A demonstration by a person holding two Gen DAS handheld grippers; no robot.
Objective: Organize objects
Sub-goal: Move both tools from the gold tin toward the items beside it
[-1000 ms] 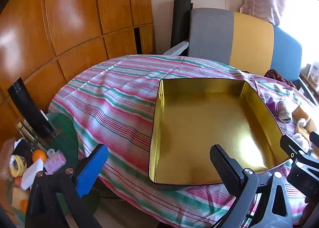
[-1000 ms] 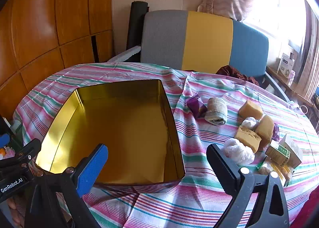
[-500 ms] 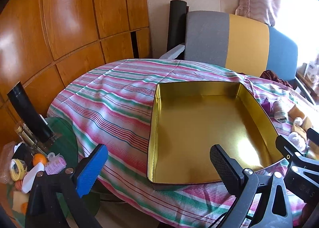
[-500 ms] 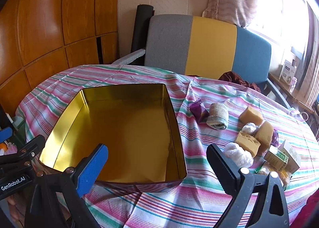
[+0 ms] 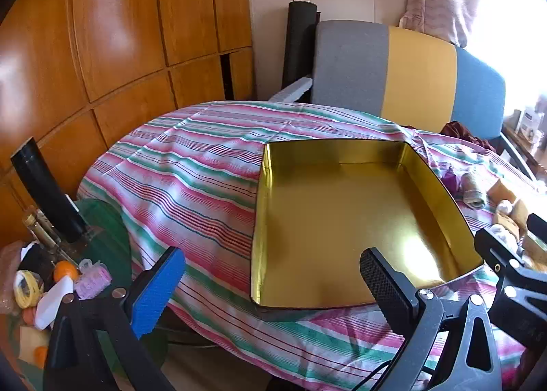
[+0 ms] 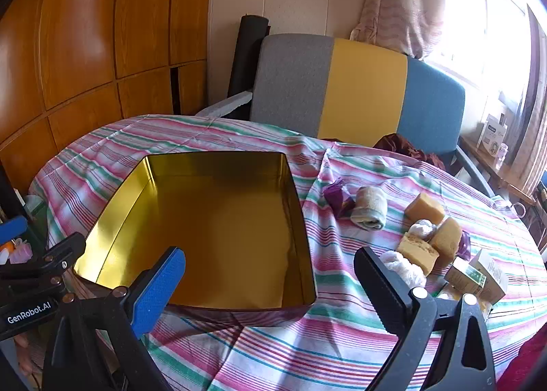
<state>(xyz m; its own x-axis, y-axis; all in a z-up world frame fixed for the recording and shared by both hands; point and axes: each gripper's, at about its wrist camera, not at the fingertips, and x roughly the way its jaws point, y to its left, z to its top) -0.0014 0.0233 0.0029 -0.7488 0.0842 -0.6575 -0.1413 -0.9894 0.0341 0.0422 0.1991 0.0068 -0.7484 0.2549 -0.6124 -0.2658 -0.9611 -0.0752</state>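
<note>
An empty gold tin box [image 6: 218,220] [image 5: 345,220] sits on the striped tablecloth [image 6: 342,339]. To its right lie a purple wrapper [image 6: 336,198], a rolled grey cloth [image 6: 371,208], several yellow sponge blocks [image 6: 425,208], a white bundle [image 6: 403,268] and small cartons [image 6: 478,276]. My right gripper [image 6: 270,283] hovers open over the box's near right corner, holding nothing. Over the box's near left edge, my left gripper [image 5: 273,285] is open and empty too.
A grey, yellow and blue chair back [image 6: 359,90] stands behind the table, with a dark red cloth [image 6: 407,148] on it. Wooden wall panels [image 5: 102,49] run along the left. A low green table [image 5: 102,237] with clutter and a black tube [image 5: 44,192] sits lower left.
Both grippers have pulled back and risen slightly, so the box and table appear a little farther away. Their jaws stayed open.
</note>
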